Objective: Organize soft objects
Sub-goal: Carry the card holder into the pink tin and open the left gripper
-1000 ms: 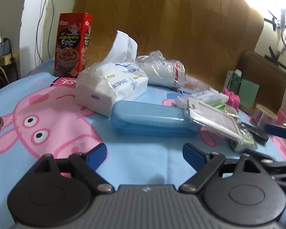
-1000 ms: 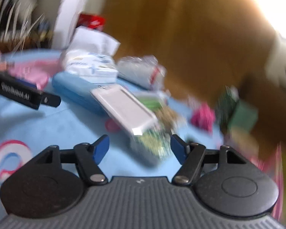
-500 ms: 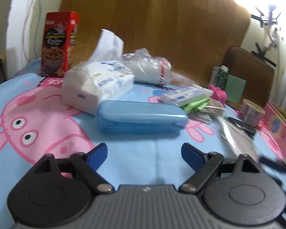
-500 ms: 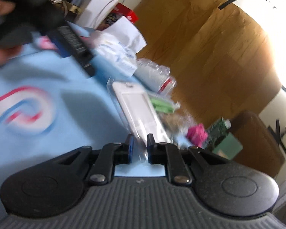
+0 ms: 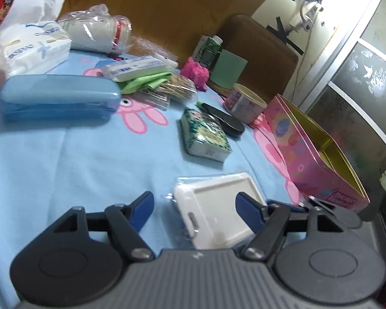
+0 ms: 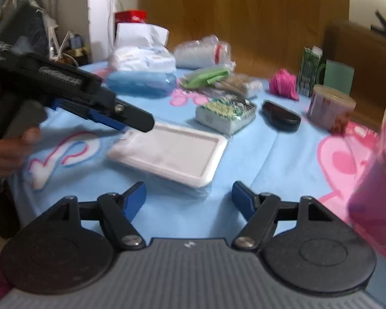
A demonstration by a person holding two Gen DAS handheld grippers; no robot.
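Observation:
A white flat case in a clear plastic bag (image 5: 216, 208) lies on the blue cartoon tablecloth (image 5: 90, 159). It also shows in the right wrist view (image 6: 169, 152). My left gripper (image 5: 194, 206) is open, its fingers on either side of the near end of the bag. It shows from the side in the right wrist view (image 6: 131, 121), over the bag's left end. My right gripper (image 6: 189, 197) is open and empty, just in front of the bag's near edge. A green patterned tissue pack (image 5: 204, 135) lies beyond, seen too in the right wrist view (image 6: 226, 114).
A pink open tin (image 5: 314, 152) stands at the right. A blue case (image 5: 59, 100), a white tissue pack (image 5: 31, 49), bagged cups (image 5: 97, 34), a green cloth (image 5: 141, 81), a pink fluffy ball (image 5: 194, 72), a black lid (image 5: 226, 121) and a round tin (image 5: 245, 101) lie behind.
My right gripper held the bagged white case half a second ago; it has let go and opened, and the case lies on the cloth. My left gripper has swung right over it.

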